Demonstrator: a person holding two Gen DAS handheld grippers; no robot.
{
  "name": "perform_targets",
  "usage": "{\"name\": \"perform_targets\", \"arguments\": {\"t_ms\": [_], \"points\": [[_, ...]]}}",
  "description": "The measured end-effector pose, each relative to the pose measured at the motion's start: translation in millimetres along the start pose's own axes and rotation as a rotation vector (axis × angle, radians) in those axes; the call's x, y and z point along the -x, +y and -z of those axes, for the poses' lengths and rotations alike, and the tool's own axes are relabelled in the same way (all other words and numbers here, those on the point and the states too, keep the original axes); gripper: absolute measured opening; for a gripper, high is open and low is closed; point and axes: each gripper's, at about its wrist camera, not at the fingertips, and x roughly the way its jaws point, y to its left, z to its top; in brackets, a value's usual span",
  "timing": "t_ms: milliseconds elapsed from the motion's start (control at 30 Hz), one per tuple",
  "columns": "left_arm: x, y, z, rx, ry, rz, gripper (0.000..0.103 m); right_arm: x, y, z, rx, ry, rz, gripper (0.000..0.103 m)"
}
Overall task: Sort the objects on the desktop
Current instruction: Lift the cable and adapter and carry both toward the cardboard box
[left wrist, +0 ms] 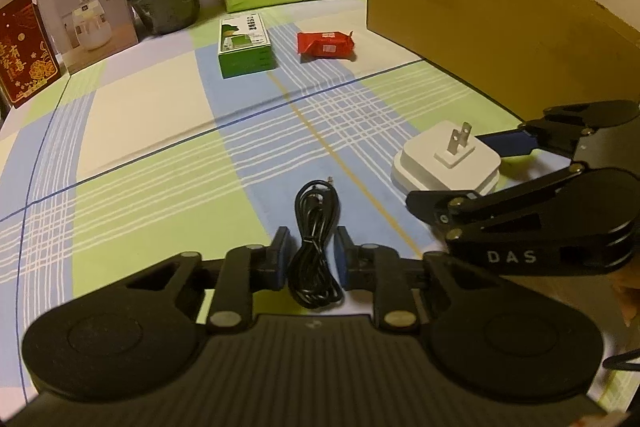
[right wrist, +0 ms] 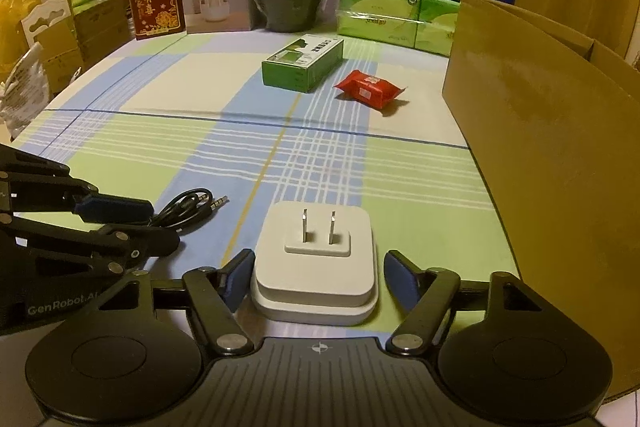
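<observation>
Here the left tongs [left wrist: 312, 259] pinch the black cable [left wrist: 316, 247]; the right tongs [right wrist: 316, 277] straddle the white charger [right wrist: 316, 267], ungripped.

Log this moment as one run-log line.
left gripper: straddling black cable | right gripper: open around white charger | cardboard box: waiting

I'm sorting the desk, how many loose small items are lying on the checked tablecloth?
4: black audio cable between left jaws, white plug adapter between right jaws, green box and red packet farther back.
</observation>
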Motion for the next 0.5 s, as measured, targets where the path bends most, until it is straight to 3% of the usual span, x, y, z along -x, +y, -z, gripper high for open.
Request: {"name": "perform_targets", "arguments": {"t_ms": [500], "points": [[3.5,0.5,-2.1,0.06,-0.004,0.001,0.011,2.0,1.8,-1.7,0.007,-0.016,0.031,0.061]]}}
